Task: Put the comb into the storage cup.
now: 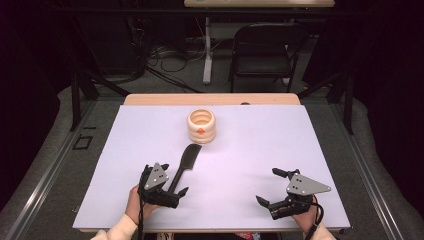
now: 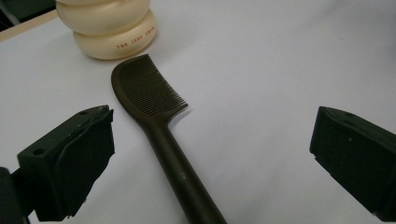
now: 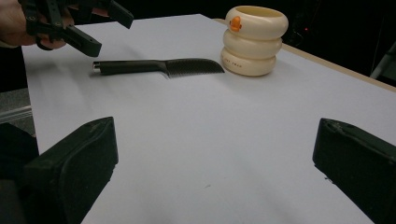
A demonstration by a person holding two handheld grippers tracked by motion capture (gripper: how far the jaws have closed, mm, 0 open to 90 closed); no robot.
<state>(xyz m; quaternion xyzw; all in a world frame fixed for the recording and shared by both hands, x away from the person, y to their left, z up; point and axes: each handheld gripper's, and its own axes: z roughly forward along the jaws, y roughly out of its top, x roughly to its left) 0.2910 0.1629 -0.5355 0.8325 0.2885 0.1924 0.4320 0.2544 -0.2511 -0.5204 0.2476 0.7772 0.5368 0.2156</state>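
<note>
Nearest the person, both grippers sat low over the white table (image 1: 300,150). Left gripper (image 1: 161,191) at about 7 o'clock of the table, jaws wide apart, nothing between the pads. Right gripper (image 1: 275,188) at about 5 o'clock, jaws also spread, holding nothing, well clear of everything else.

In the left gripper view the black comb (image 2: 159,116) lay flat between the open jaws, handle running toward the camera, teeth end pointing away. Neither pad touched the handle as far as I could tell. In the high view the left gripper straddled the handle end; the comb ran from there toward 1 o'clock, teeth end stopping just short of the cup.

Farther out, the cream ribbed cup (image 1: 201,126) stood upright at about 12 o'clock of table centre, mouth open, small orange mark on its front. From the right gripper view the comb's tooth tip sat just beside the base of the cup, close to touching or touching; can't tell which.

Status, my read: the job looked like comb into cup. Done: left gripper lined up over the handle. Left: close on the handle, lift, stand the comb in the cup, release. Right gripper looked idle.
</note>
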